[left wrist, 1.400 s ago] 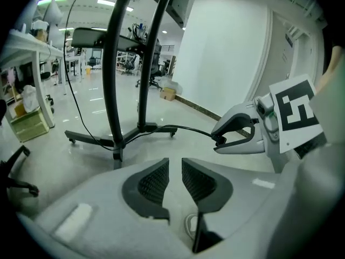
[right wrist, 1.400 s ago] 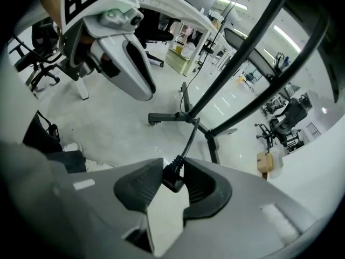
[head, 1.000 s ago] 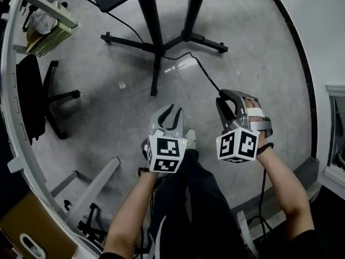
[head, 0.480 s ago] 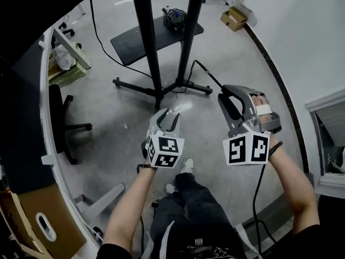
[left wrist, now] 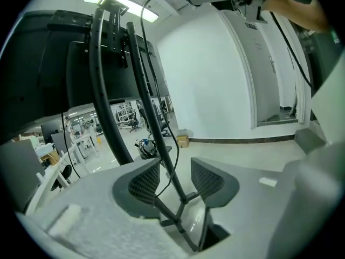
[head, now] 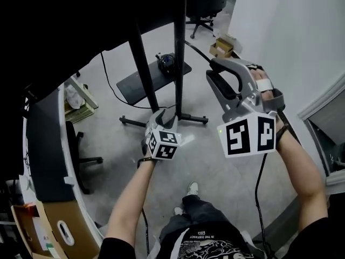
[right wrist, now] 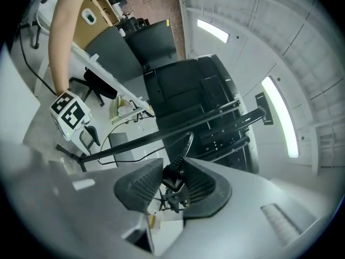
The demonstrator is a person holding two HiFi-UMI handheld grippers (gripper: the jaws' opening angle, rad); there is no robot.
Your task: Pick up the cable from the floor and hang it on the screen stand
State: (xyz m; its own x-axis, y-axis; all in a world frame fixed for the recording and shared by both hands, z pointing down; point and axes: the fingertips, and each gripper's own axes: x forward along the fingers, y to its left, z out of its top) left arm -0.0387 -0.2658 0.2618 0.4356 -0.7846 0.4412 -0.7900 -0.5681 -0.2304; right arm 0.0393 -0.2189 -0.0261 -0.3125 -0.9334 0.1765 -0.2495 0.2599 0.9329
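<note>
The screen stand (head: 179, 53) fills the mid of the head view: two black poles rising from splayed feet on the grey floor (head: 215, 161), w/ the dark screen (right wrist: 186, 88) mounted up top. Behind the poles lies a black mat (head: 145, 82) w/ a coiled bundle on it. An office chair (head: 81, 150) sits at left beside a dark worktop (head: 44, 144), and a small cardboard box (head: 221, 48) rests by the white wall (head: 285, 26). The poles stand btw the person and the mat, straight ahead of both grippers. The right gripper (head: 210, 69) is held high, approx level, aimed at the upper stand. Its fingers are clamped on the black plug end of the cable (right wrist: 173, 177), which runs on from there toward the right pole. The left gripper (head: 164, 117) sits lower, tipped a little down toward the stand's feet, forearm stretched out. Its fingers have just been opening and now stand wide apart, pressing on nothing. In the left gripper view a thin strand of cable hangs across the gap, but whether it's truly btw the fingers or just beyond them is hard to tell.
</note>
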